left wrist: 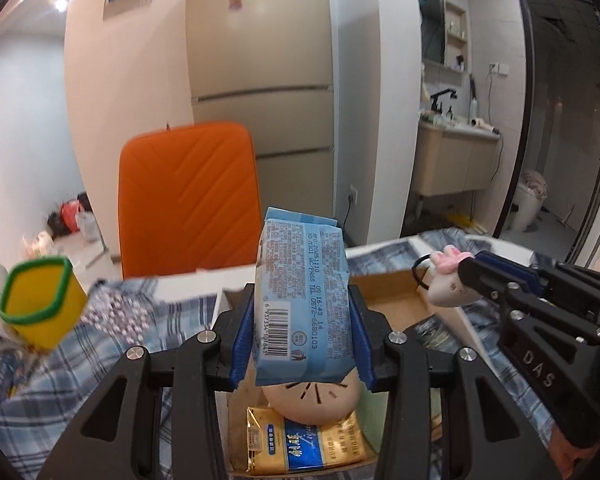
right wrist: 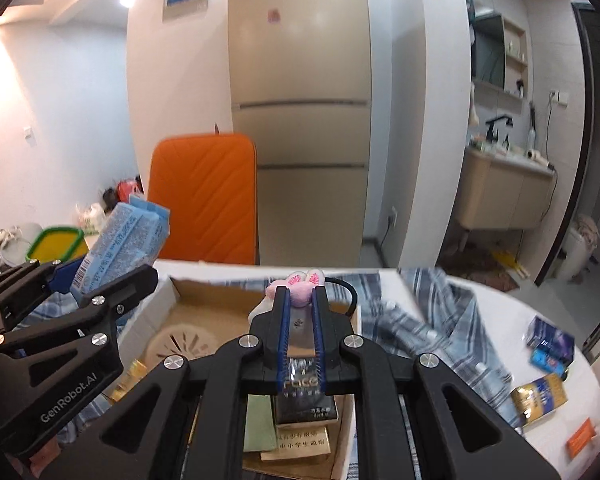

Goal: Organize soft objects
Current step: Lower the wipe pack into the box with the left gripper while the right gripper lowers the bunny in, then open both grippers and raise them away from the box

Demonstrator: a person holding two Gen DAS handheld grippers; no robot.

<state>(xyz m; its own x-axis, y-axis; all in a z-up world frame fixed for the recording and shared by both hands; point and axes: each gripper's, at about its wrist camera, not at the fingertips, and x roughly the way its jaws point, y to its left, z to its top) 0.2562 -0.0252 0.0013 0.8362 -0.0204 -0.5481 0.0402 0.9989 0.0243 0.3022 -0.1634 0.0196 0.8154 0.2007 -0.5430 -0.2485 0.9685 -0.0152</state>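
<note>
My left gripper (left wrist: 301,312) is shut on a light blue wipes pack (left wrist: 300,264) that stands upright between the blue pads. It hangs over an open cardboard box (left wrist: 384,280). In the box lie a round beige disc (left wrist: 312,400) and a gold pack (left wrist: 300,448). My right gripper (right wrist: 301,300) is shut on a small white plush toy with pink ears (right wrist: 300,282) and a black loop. It is also above the box (right wrist: 220,286). The right gripper (left wrist: 470,276) appears at the right of the left wrist view, with the plush toy (left wrist: 446,284) at its tip.
A blue plaid cloth (right wrist: 440,320) covers the white table around the box. A yellow container with a green rim (left wrist: 36,300) stands at the left. An orange chair (left wrist: 188,196) is behind the table. Gold (right wrist: 540,400) and dark blue (right wrist: 548,340) packs lie at the right.
</note>
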